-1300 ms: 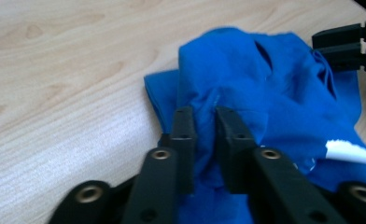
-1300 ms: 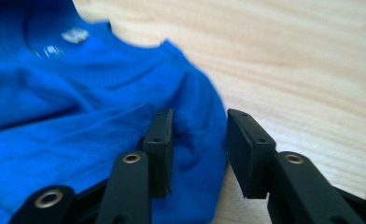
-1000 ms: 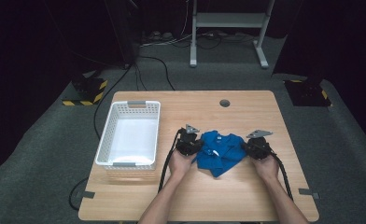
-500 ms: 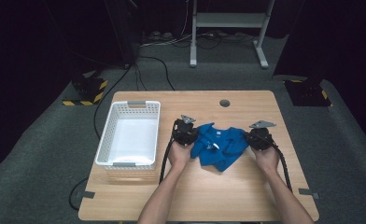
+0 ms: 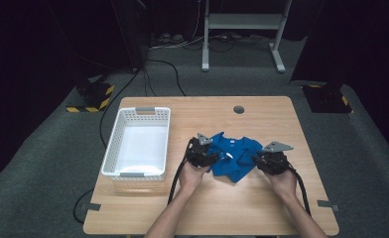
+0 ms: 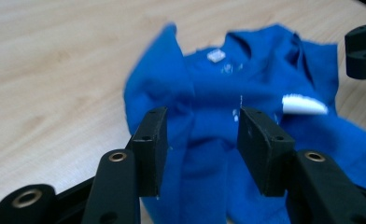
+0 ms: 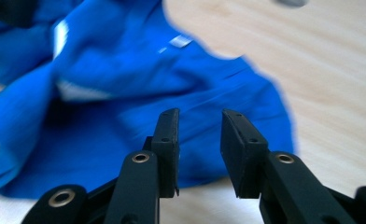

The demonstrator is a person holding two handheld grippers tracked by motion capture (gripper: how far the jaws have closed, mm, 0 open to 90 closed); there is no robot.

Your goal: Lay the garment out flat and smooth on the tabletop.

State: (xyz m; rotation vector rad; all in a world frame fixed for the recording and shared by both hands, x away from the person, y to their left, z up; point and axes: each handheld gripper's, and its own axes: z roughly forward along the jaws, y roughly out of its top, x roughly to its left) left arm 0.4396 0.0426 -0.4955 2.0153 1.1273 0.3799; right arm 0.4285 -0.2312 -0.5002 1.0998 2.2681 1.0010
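Note:
A crumpled blue shirt [image 5: 234, 154] with a white neck label lies on the wooden table [image 5: 207, 213], between my two grippers. My left gripper [image 5: 208, 154] sits at the shirt's left edge. Its jaws have just been opening, and a loose fold of the shirt [image 6: 204, 93] lies in the gap of the left gripper [image 6: 200, 122], untouched by the pads. My right gripper [image 5: 262, 159] is at the shirt's right edge. The jaws of the right gripper [image 7: 200, 122] have also just been opening and stand apart over the shirt's hem [image 7: 139, 93], gripping nothing.
A white plastic basket [image 5: 112, 148] stands empty on the table's left. A round cable hole [image 5: 238, 109] is near the far edge. Black cables [image 5: 175, 178] trail from both grippers toward the person. Bare wood lies in front of the shirt.
Both grippers held the shirt's edges a second ago; now their jaws are apart and the shirt lies loose. The hands went forward a little, then came back toward the person.

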